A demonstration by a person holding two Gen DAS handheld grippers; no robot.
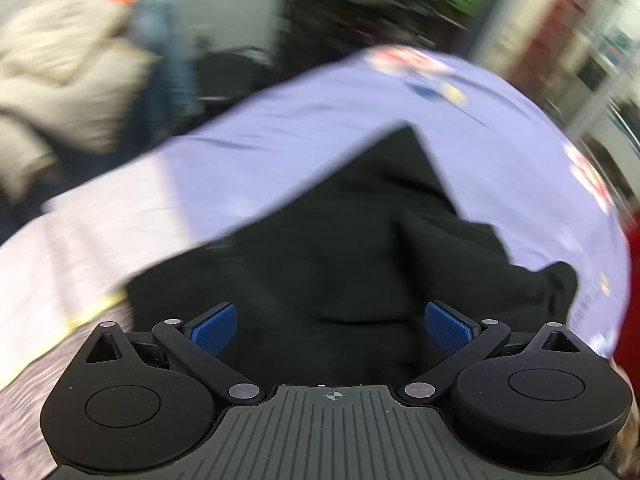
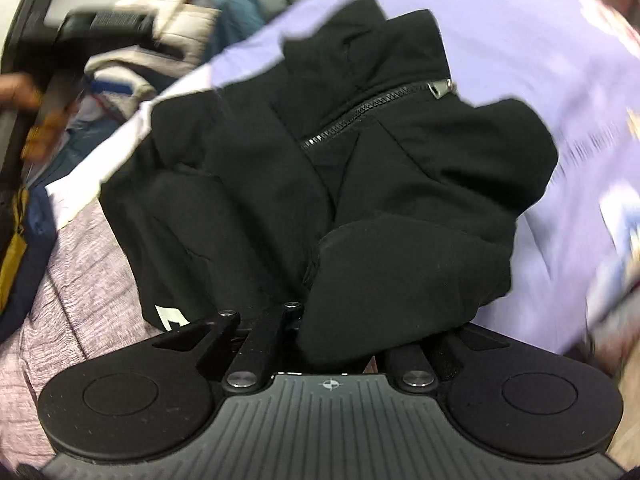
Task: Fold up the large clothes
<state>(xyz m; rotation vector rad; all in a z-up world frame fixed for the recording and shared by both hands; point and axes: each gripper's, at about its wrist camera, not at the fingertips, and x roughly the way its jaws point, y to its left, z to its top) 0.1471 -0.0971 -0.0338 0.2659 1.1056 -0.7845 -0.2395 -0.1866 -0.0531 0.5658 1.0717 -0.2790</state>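
A black zip-up jacket (image 2: pixel 360 168) lies bunched on a lavender sheet (image 2: pixel 520 20), its zipper (image 2: pixel 372 108) running up towards the collar. My right gripper (image 2: pixel 312 320) is shut on the black jacket. A thick fold of the fabric drapes over the fingers and hides their tips. In the left wrist view the same black jacket (image 1: pixel 340 240) spreads dark over the lavender sheet (image 1: pixel 320 120). My left gripper (image 1: pixel 331 322) hovers above it, open, blue pads (image 1: pixel 214 330) wide apart with nothing between them. Both views are blurred by motion.
A pile of beige and blue clothes (image 1: pixel 60 80) sits at the back left, also visible as a pile (image 2: pixel 160 40) in the right wrist view. A pinkish-grey heathered cloth (image 2: pixel 80 280) lies at the near left. Something red (image 1: pixel 630 280) stands at the right edge.
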